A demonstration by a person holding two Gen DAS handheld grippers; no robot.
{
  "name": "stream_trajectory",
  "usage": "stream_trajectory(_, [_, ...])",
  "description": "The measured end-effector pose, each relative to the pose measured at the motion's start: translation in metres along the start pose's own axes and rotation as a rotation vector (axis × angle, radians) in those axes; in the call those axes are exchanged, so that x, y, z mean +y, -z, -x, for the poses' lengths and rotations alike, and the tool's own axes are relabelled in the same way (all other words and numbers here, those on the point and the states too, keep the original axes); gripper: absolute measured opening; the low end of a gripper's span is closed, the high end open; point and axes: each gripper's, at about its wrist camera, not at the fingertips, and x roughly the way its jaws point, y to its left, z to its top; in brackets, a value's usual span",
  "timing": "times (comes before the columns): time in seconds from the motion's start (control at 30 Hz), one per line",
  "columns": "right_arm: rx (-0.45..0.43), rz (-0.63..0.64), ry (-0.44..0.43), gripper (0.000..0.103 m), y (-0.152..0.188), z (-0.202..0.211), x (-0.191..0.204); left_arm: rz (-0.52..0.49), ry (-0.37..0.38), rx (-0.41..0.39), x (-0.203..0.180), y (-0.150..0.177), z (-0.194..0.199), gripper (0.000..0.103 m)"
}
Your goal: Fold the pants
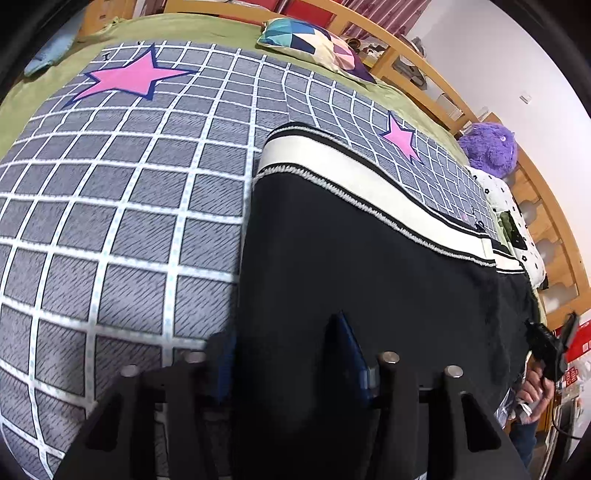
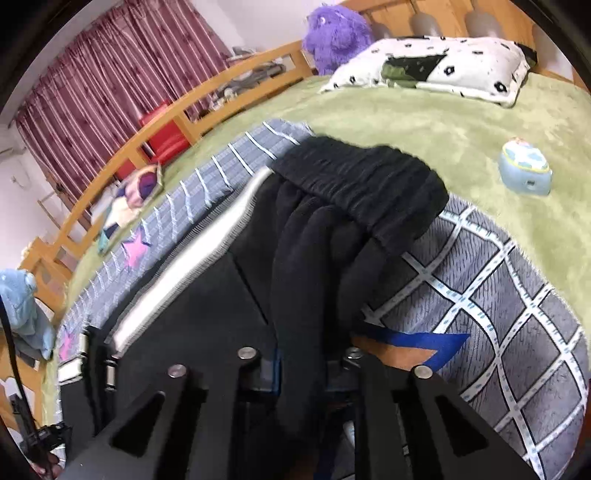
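Black pants (image 1: pixel 351 266) with a white side stripe (image 1: pixel 354 181) lie on a grey checked mat (image 1: pixel 110 206) on the bed. My left gripper (image 1: pixel 284 354) is over the pants' left edge, its blue-padded fingers (image 1: pixel 351 347) apart with black cloth between them. In the right wrist view the pants (image 2: pixel 317 236) bunch up, the elastic waistband (image 2: pixel 369 184) at the far end. My right gripper (image 2: pixel 303 365) is shut on a gathered fold of the black cloth. The right gripper also shows in the left wrist view (image 1: pixel 550 347), at the pants' far right end.
A green blanket (image 2: pixel 480 122) covers the bed. A patterned cushion (image 1: pixel 314 44), a purple plush toy (image 2: pixel 336 33), a white spotted pillow (image 2: pixel 443 62) and a small blue box (image 2: pixel 524 171) lie around the mat. Wooden bed rails (image 1: pixel 443 92) run along the far side.
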Motion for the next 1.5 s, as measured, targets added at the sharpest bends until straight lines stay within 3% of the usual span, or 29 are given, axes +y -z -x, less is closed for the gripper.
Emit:
stream_trajectory(0.03, [-0.014,0.016,0.006,0.012,-0.002,0.006,0.005,0.003,-0.006,0.0,-0.001,-0.001,0.001,0.019])
stream_trajectory(0.07, [-0.027,0.036,0.013,0.012,-0.004,0.012,0.013,0.011,0.002,-0.006,-0.002,-0.002,0.005,0.014])
stream_trajectory(0.17, [-0.069,0.112,0.036,0.01,-0.015,0.035,0.049,0.021,0.037,-0.049,-0.01,-0.009,0.025,0.012])
stream_trajectory(0.27, [-0.12,0.186,0.03,0.01,-0.027,0.06,0.089,-0.032,0.07,-0.099,-0.027,-0.022,0.051,0.012])
stream_trajectory(0.43, [-0.183,0.228,-0.031,0.009,-0.049,0.094,0.157,-0.117,0.094,-0.191,-0.038,-0.049,0.103,0.011])
stream_trajectory(0.6, [-0.21,0.239,-0.134,0.009,-0.051,0.111,0.215,-0.121,0.033,-0.282,0.0,-0.062,0.167,0.011])
stream_trajectory(0.77, [-0.168,0.28,-0.214,0.009,-0.015,0.094,0.255,-0.04,-0.053,-0.266,0.077,-0.041,0.189,0.011])
stream_trajectory(0.9, [-0.003,0.299,-0.185,0.01,0.032,0.047,0.249,0.062,-0.088,-0.156,0.134,-0.013,0.153,0.013])
stream_trajectory(1.0, [0.042,0.384,-0.01,0.016,0.072,0.015,0.227,0.094,-0.139,-0.09,0.159,0.009,0.123,0.024])
stream_trajectory(1.03, [0.062,0.376,0.007,0.017,0.08,0.011,0.217,0.102,-0.157,-0.083,0.166,0.017,0.119,0.027])
stream_trajectory(1.2, [0.124,0.378,-0.023,0.022,0.108,0.012,0.188,0.109,-0.125,-0.096,0.166,0.043,0.128,0.039])
stream_trajectory(1.23, [0.131,0.379,-0.02,0.023,0.113,0.014,0.187,0.093,-0.133,-0.102,0.161,0.052,0.129,0.044])
stream_trajectory(1.3, [0.131,0.394,0.02,0.04,0.122,0.015,0.184,0.058,-0.176,-0.105,0.154,0.066,0.128,0.048])
stream_trajectory(1.37, [0.137,0.398,0.051,0.042,0.13,0.013,0.18,0.017,-0.246,-0.134,0.144,0.082,0.124,0.051])
stream_trajectory(1.5, [0.148,0.31,-0.027,0.045,0.119,0.025,0.16,0.014,-0.257,-0.135,0.142,0.086,0.138,0.051])
